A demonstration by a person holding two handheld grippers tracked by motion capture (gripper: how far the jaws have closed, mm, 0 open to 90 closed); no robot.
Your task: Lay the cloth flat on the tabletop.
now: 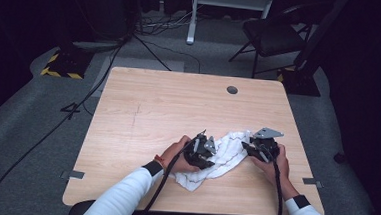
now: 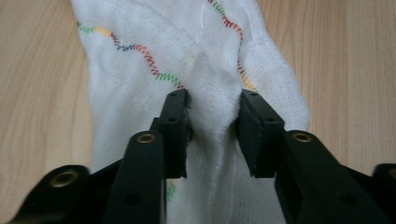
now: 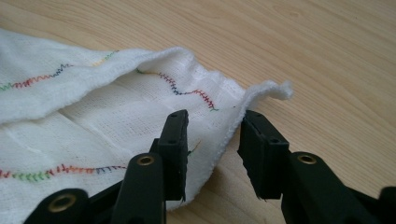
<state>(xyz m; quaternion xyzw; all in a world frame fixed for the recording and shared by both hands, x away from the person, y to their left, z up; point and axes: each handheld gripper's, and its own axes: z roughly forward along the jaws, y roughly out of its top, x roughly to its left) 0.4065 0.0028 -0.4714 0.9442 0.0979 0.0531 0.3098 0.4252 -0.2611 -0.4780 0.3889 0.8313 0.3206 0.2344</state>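
High view: white cloth point(image 1: 223, 157) lies crumpled on the near part of the wooden table point(image 1: 163, 116), one gripper at each end.
Left gripper point(image 2: 214, 122): jaws part-open, a raised fold of the cloth bunched between them and touching both pads; not pressed tight. Right gripper point(image 3: 215, 140): jaws part-open astride the cloth's frayed edge near a curled corner, one jaw over fabric, the other over bare table; nothing clamped. Wavy multicoloured stitching runs across the cloth.
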